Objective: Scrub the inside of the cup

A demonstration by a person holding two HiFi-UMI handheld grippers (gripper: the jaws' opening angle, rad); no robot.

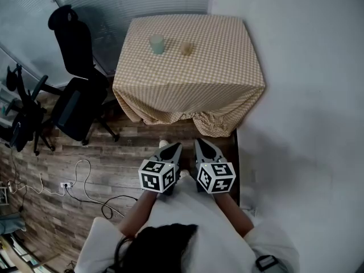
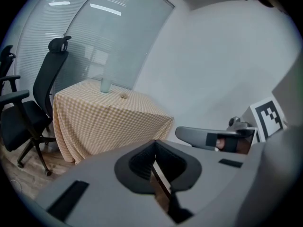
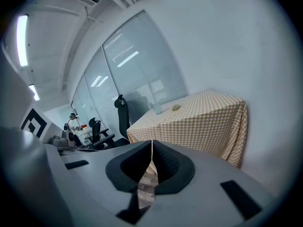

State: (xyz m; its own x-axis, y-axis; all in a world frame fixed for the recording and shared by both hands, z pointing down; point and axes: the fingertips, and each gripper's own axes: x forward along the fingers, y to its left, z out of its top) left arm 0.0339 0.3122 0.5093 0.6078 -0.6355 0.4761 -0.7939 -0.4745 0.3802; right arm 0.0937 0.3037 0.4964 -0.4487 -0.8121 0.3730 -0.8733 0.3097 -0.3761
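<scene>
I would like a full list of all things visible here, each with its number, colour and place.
table: one, covered by a beige checked cloth, beside the white wall
cup: one, pale green, on the table's far left part
small object: one, tan, right of the cup, apart from it; too small to identify
office chairs: two, black, left of the table
cables: white and black, on the wooden floor
left gripper: one, grey, jaws together, empty, low in the head view
right gripper: one, grey, jaws together, empty, beside the left gripper
</scene>
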